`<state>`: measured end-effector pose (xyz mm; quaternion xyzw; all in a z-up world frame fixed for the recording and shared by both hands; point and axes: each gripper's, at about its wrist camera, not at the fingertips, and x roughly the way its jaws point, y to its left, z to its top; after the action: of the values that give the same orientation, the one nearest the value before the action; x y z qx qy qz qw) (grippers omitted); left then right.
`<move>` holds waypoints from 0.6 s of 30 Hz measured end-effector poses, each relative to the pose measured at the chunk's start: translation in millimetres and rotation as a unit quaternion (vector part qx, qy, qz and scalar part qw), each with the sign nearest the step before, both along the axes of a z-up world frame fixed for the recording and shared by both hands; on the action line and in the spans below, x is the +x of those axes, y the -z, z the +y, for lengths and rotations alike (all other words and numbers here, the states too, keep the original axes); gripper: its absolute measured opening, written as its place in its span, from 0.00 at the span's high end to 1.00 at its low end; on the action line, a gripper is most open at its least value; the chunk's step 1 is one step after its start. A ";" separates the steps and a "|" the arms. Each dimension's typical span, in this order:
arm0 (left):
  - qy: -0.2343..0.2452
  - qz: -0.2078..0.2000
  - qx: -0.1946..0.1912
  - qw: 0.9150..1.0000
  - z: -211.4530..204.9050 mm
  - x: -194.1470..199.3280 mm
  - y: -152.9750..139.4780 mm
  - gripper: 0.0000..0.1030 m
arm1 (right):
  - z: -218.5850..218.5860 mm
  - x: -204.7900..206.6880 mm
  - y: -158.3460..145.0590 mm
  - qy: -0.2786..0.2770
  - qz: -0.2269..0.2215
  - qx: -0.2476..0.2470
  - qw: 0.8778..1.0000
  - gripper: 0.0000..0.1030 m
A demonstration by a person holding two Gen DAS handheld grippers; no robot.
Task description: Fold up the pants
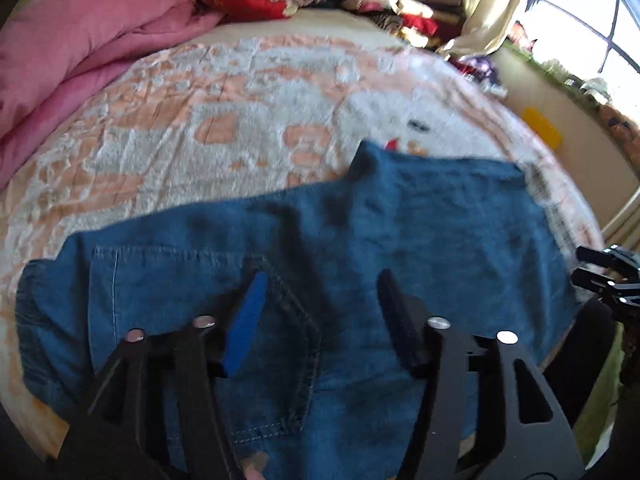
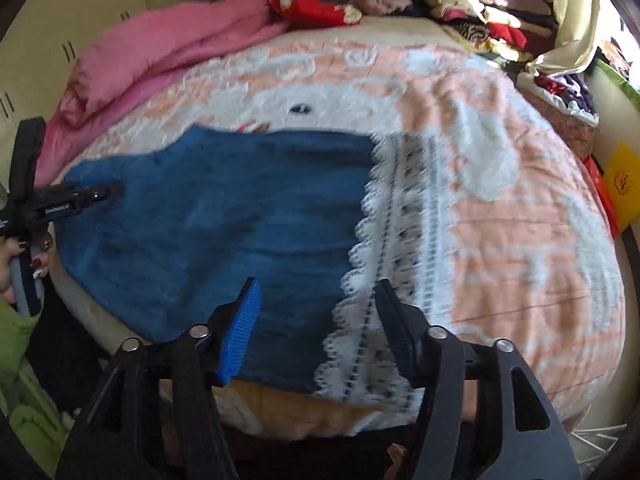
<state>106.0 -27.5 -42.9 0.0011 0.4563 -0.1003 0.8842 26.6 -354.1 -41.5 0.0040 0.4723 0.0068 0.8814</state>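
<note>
Soft blue denim pants (image 1: 360, 240) lie folded, seemingly flat, on the textured bedspread (image 1: 200, 120).

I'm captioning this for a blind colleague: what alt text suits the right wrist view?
Open right tongs hover above blue denim pants lying flat on a peach-and-white bedspread. The left tongs reach in from the left edge; a pink quilt lies behind.

The pants (image 1: 312, 240) are blue denim with lighter stitching around a pocket. The bedspread (image 1: 224, 120) is peach with a raised white pattern and, it seems through the blur, a white lace border (image 2: 396, 232). A pink blanket (image 1: 80, 48) is plain. One pad (image 2: 240, 332) on the black fingers is bright blue. A sleeve (image 2: 16, 336) is green.
</note>
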 end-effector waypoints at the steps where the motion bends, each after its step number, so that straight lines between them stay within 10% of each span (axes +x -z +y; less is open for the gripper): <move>1: -0.005 0.006 0.012 1.000 0.1 0.4 3.3 0.37 | 2.6 4.2 5.5 0.008 0.014 -0.013 1.000 0.39; 6: -0.044 -0.002 0.048 0.998 20.2 5.1 11.2 0.37 | -5.4 7.7 18.7 0.031 0.048 -0.035 0.998 0.41; 18: -0.049 -0.015 -0.015 0.999 37.2 -2.2 -4.2 0.28 | -11.5 -16.3 7.4 0.041 0.013 0.004 0.999 0.31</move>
<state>103.8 9.7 -38.7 -0.0327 0.4406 -0.0641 0.8948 10.4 -365.6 -48.9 0.0269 0.4835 -0.0271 0.8745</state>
